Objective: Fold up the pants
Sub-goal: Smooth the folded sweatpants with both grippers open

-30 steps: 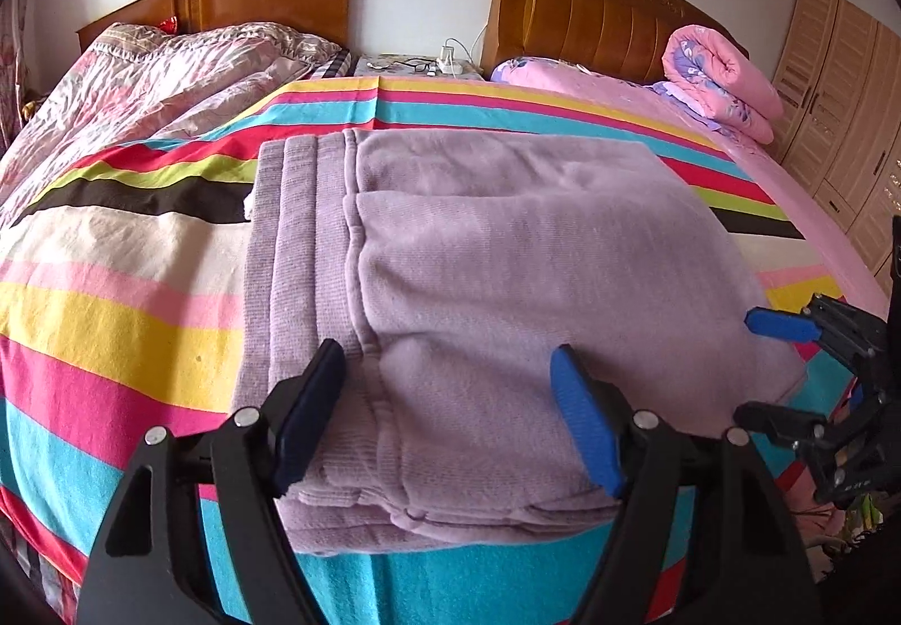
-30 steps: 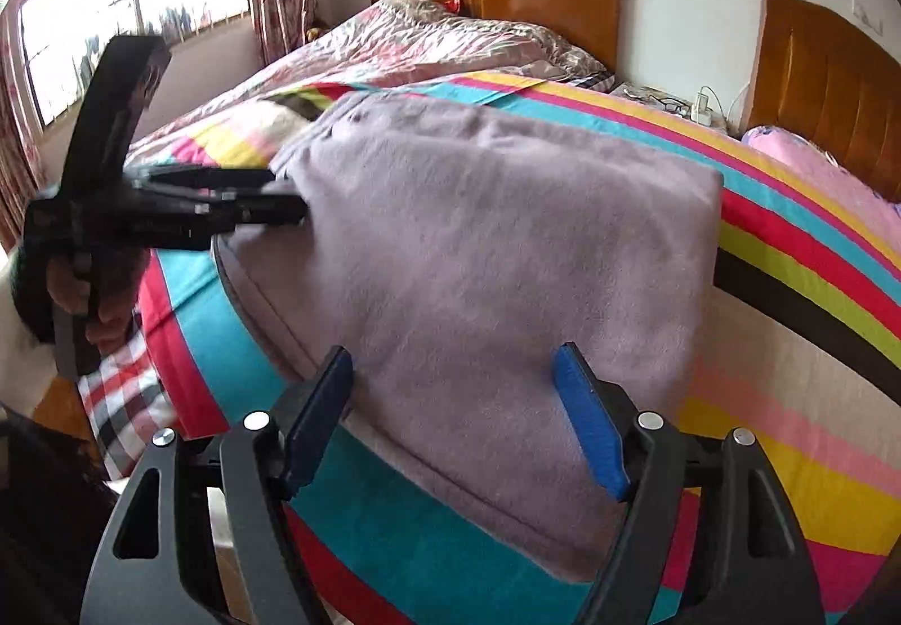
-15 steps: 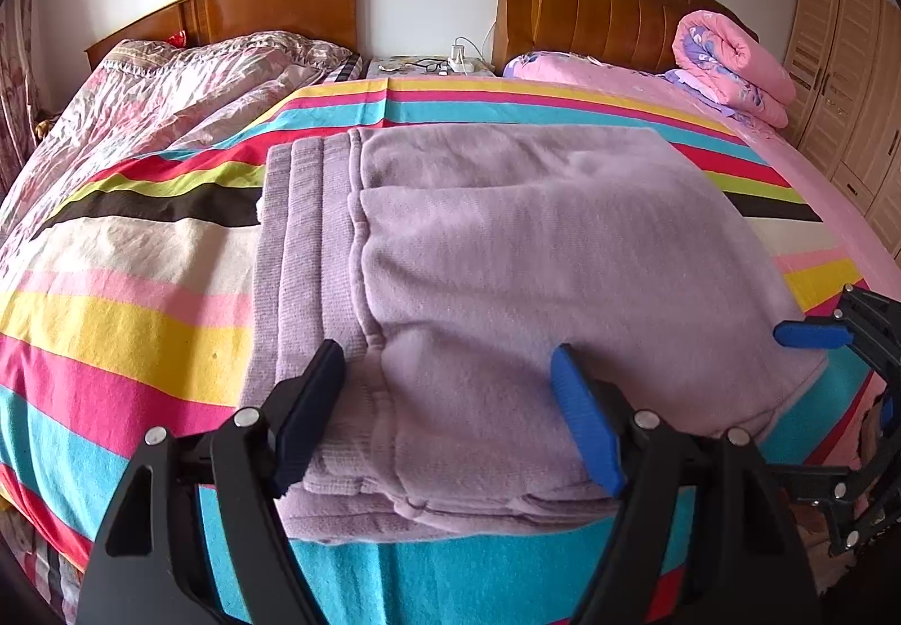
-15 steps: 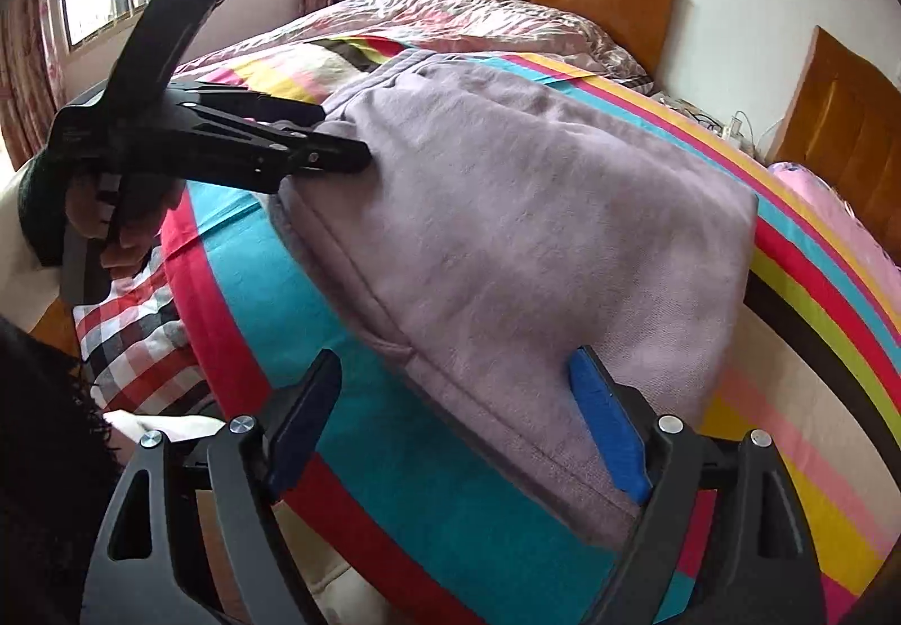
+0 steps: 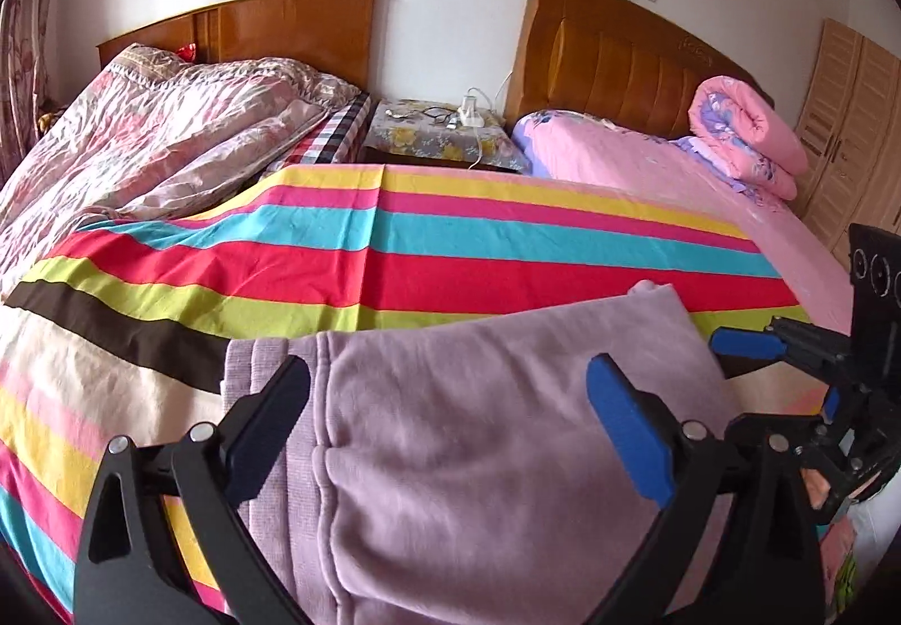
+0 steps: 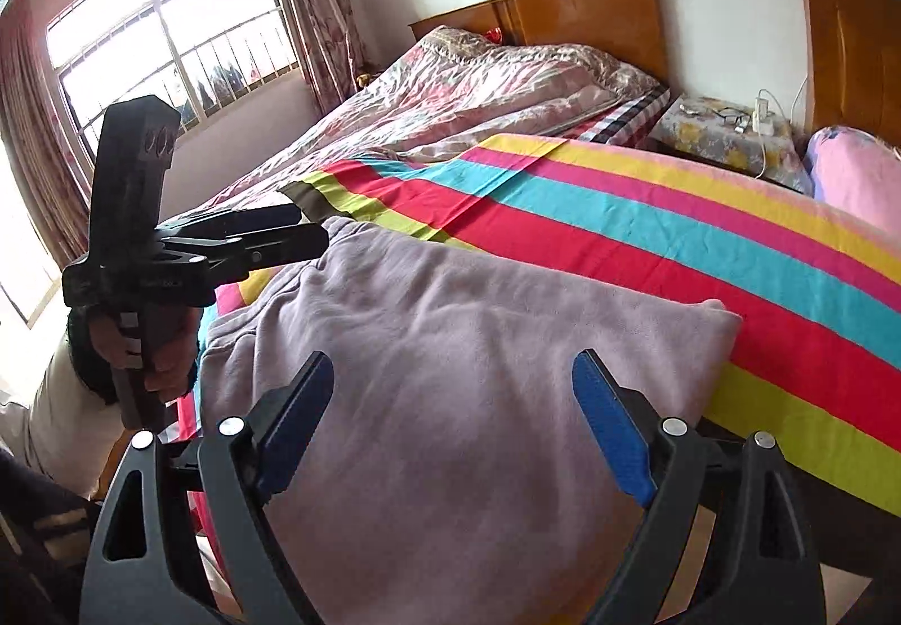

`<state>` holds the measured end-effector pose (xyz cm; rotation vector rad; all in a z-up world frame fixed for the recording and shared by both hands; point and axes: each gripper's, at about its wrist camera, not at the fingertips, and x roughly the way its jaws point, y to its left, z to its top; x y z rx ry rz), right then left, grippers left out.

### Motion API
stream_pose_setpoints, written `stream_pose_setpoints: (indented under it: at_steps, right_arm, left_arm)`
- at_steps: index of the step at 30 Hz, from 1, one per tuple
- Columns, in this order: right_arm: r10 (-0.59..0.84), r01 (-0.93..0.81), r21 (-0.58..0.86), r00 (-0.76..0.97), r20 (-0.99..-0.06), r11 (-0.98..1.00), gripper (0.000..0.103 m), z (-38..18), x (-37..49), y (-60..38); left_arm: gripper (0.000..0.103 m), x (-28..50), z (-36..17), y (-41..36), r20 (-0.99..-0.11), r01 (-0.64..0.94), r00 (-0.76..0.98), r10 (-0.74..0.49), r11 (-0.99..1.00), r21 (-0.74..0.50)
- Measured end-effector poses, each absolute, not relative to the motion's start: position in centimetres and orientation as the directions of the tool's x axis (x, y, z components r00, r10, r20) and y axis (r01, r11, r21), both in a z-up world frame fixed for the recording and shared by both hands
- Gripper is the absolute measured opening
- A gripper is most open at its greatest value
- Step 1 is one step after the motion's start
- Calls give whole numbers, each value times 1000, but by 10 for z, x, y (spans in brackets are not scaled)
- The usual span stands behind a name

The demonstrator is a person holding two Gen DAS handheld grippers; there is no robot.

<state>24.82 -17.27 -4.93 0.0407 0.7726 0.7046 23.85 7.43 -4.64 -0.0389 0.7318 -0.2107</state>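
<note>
The folded lilac pants (image 5: 478, 456) lie on the striped bedspread (image 5: 450, 253) near its front edge, waistband to the left. They also show in the right wrist view (image 6: 462, 400). My left gripper (image 5: 450, 428) is open and empty, low over the pants' left part. My right gripper (image 6: 450, 422) is open and empty, low over the pants' right part. The right gripper shows at the right edge of the left wrist view (image 5: 788, 377). The left gripper shows at the left of the right wrist view (image 6: 304, 236).
A rumpled floral quilt (image 5: 146, 141) covers the left bed. A nightstand (image 5: 439, 135) with cables stands between two wooden headboards. A pink bed (image 5: 676, 174) with a rolled pink blanket (image 5: 749, 129) is at the right. A wardrobe (image 5: 850, 135) stands far right. A window (image 6: 169, 45) is at the left.
Both grippers have dropped and tilted so the pants sit lower and closer in each view. Both stay open. The pants have not moved.
</note>
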Motion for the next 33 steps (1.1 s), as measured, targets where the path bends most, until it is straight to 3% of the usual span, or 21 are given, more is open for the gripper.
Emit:
stream_pose_setpoints:
  at_steps: [3,5,9,13,16,18,20,27,30,33]
  right_arm:
    - [574,-579,260,462,-676,773,85,-67,260,-177]
    - [499,-528,209,495,-711,823,85,-78,274,-188]
    - [491,-413,286,579,-651,865,86,-69,298,-219]
    - [572,-551,270,500,-651,789,88,-65,293,-192]
    - [455,-514,167,507,-732,842,88,-84,309,-189]
    - [438,-433,202,559,-704,878,85,-77,319,-202]
    - [356,-372,136,625,-694,918,87,-63,322,-194]
    - [365,-569,-2,531,-765,822,88,-64,322,-95]
    - [286,-484,-6,527,-800,875,88,-81,344,-98]
    - [262,-340,50,616,-743,939,88,-61,347,-121]
  left_arm:
    - [98,242,-84,90,-723,137,656,-215,977,-166]
    - [98,234,-89,102,-686,139,687,-238,970,-197]
    - [98,234,-94,111,-669,134,697,-257,964,-231]
    - [98,233,-94,109,-667,136,703,-248,967,-216]
    - [98,232,-94,109,-662,139,706,-251,966,-218]
    - [98,230,-94,108,-657,139,711,-250,966,-217]
    - [98,229,-94,108,-653,141,715,-251,966,-217]
    - [101,211,-93,111,-631,104,748,-206,975,-195]
    - [102,198,-93,116,-640,85,748,-175,982,-170]
    - [102,179,-86,123,-629,73,761,-159,984,-161]
